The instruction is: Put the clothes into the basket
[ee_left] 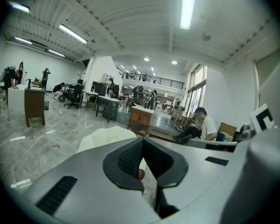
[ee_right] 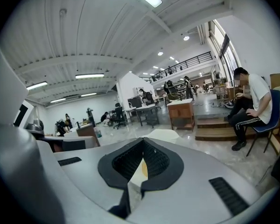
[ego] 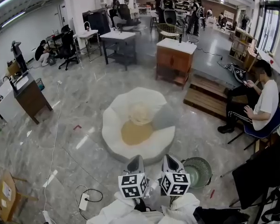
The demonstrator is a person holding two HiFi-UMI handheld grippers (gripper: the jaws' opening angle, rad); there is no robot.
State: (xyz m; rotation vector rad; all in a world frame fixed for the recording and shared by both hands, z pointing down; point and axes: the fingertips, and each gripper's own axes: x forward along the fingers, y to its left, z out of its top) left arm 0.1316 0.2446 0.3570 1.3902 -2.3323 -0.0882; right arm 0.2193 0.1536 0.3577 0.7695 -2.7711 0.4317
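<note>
Right gripper [ego: 171, 158] closed, basket [ego: 206, 165] just beside

We see a white petal-shaped cushion [ego: 115, 127] with a tan centre on the glossy grey marbled floor [ego: 84, 101]. At lower right is a pale green wire basket [ego: 206, 164]. The left gripper [ego: 136, 159] and right gripper [ego: 171, 157] carry black-and-white square markers.

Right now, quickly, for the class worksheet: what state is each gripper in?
Left gripper: closed, jaws together, nothing between them.
Right gripper: closed, jaws together, nothing held.
</note>
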